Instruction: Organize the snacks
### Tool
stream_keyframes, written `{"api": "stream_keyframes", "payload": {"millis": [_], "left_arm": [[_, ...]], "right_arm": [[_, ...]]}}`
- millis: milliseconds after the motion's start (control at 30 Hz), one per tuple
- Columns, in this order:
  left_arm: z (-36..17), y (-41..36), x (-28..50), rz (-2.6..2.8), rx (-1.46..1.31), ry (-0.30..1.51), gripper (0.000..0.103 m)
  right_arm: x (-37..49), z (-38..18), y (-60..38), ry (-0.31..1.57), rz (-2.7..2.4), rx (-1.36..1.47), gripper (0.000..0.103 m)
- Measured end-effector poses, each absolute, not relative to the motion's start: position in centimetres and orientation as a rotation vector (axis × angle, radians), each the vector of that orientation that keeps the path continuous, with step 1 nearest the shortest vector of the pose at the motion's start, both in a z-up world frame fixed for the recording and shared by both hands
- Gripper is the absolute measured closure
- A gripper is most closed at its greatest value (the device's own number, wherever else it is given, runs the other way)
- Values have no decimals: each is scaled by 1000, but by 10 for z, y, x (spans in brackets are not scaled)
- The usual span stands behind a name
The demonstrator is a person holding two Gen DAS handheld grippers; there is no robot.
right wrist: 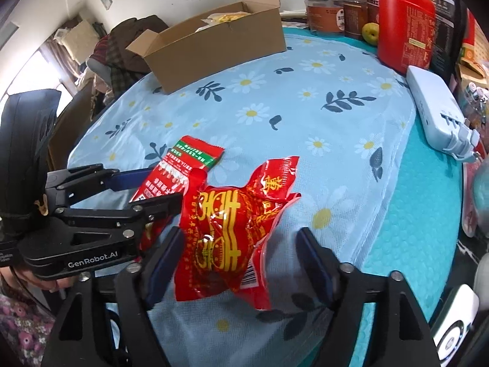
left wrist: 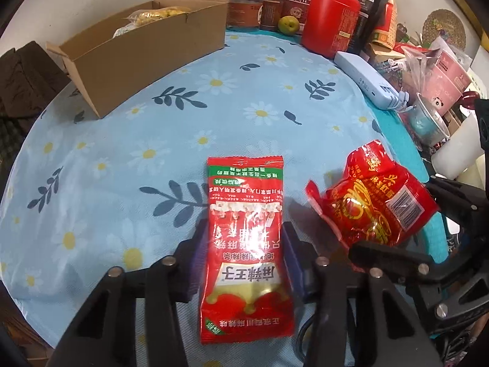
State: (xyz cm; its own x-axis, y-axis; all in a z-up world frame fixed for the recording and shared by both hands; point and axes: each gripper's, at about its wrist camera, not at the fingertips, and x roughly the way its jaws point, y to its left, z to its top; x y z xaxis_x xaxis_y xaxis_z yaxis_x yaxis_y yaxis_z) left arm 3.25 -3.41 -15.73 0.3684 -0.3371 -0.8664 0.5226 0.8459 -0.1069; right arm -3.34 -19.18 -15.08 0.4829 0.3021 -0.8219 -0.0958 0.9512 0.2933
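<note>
A flat red snack packet [left wrist: 244, 202] with a green band lies lengthwise between the blue pads of my left gripper [left wrist: 244, 226], which is shut on its long edges. From the right wrist the same packet [right wrist: 189, 159] tilts up off the cloth in the left gripper [right wrist: 159, 188]. A crumpled red packet [right wrist: 226, 229] with gold print rests on the flowered cloth between the fingers of my right gripper [right wrist: 241, 232], which stands open with its right pad well clear of the packet. In the left wrist view that packet [left wrist: 376, 202] sits to the right, inside the right gripper [left wrist: 403, 217].
An open cardboard box [left wrist: 146, 58] with bagged snacks stands at the far left of the round table. Jars, a red canister [left wrist: 330, 21], a green fruit [left wrist: 288, 24] and a pale power strip [left wrist: 366, 82] crowd the back and right edge. Blue daisy cloth [left wrist: 122, 153] covers the middle.
</note>
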Motion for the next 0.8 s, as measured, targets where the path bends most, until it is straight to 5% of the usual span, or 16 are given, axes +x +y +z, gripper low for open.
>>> {"api": "stream_keyframes", "payload": {"millis": [167, 333, 467, 800], "left_arm": [[-156, -24, 29, -546, 189, 1072, 58], [-157, -17, 29, -524, 189, 1067, 58], [-157, -15, 31, -522, 167, 1062, 58], [-145, -6, 30, -528, 113, 1029, 59]], "right_arm": [[-30, -150, -182, 1055, 256, 194, 9], [-25, -155, -168, 1061, 206, 103, 9], [-27, -154, -161, 1024, 154, 28, 55], [-29, -149, -174, 1001, 225, 170, 60]]}}
